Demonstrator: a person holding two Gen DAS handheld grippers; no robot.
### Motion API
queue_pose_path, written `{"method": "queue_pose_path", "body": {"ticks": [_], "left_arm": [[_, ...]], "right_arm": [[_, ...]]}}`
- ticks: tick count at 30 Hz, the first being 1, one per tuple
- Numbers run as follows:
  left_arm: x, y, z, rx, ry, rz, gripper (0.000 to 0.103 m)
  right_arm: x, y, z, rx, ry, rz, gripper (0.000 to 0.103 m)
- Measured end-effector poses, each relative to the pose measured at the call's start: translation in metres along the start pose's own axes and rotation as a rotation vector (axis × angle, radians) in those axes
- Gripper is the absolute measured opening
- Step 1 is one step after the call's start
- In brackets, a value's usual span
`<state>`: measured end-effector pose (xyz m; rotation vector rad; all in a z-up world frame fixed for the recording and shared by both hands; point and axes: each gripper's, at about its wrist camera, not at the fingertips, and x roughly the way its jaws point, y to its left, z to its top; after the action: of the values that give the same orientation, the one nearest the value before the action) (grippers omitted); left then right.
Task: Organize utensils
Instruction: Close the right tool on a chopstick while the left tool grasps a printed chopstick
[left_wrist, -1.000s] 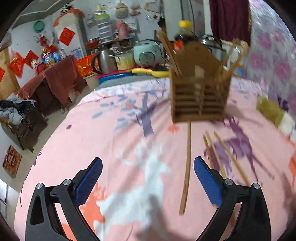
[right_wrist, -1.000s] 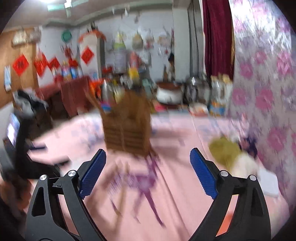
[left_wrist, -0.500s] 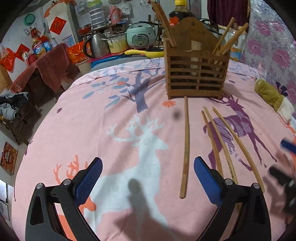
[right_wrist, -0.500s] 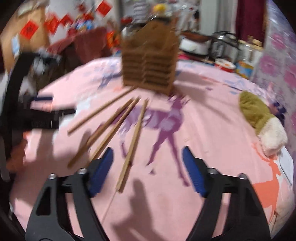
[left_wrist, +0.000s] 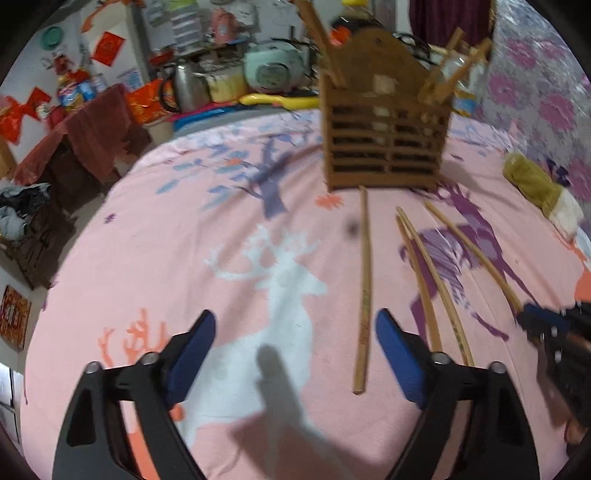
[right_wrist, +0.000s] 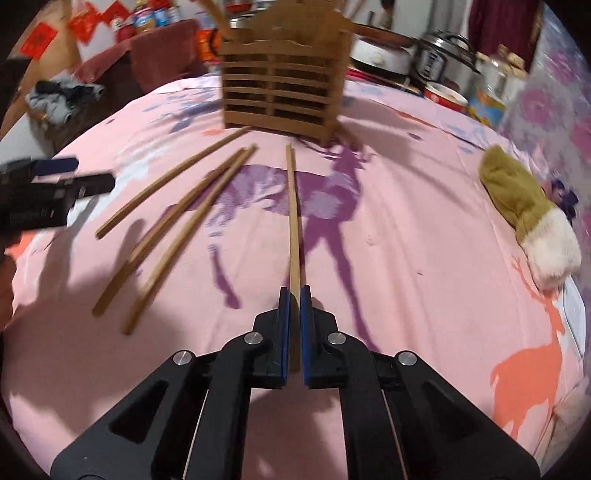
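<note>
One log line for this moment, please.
right gripper: shut on chopstick | left gripper: open | three chopsticks on cloth | holder upright

Nothing legible anywhere, red wall papers (left_wrist: 109, 43) too blurred, markings on one chopstick (left_wrist: 365, 295) too small

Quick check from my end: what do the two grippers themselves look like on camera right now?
Both match: the left gripper and right gripper have black plastic linkage arms with triangular cut-outs, silver pivot screws, and flat blue textured pads on the fingertips. No cables, sleeves or readable markings show.
</note>
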<state>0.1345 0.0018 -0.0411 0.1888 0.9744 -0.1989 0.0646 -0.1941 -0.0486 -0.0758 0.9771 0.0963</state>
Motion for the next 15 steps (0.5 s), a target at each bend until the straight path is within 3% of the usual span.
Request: {"method": "queue_pose_path", "body": {"ticks": [2, 5, 15], "left_arm": [[0.007, -0.006, -0.002, 0.024, 0.03, -0.026, 0.063], [0.017, -0.012, -0.005, 0.051, 0.073, -0.059, 0.053], [0.02, -0.021, -0.01, 0.084, 0.093, -0.101, 0.03]], "right_arm": [[0.0, 0.002, -0.001, -0.008, 0.001, -0.009, 0.006], [0.001, 0.003, -0.001, -0.013, 0.003, -0.014, 0.008], [0.002, -0.003, 0.002, 0.016, 0.013, 0.011, 0.01]]}}
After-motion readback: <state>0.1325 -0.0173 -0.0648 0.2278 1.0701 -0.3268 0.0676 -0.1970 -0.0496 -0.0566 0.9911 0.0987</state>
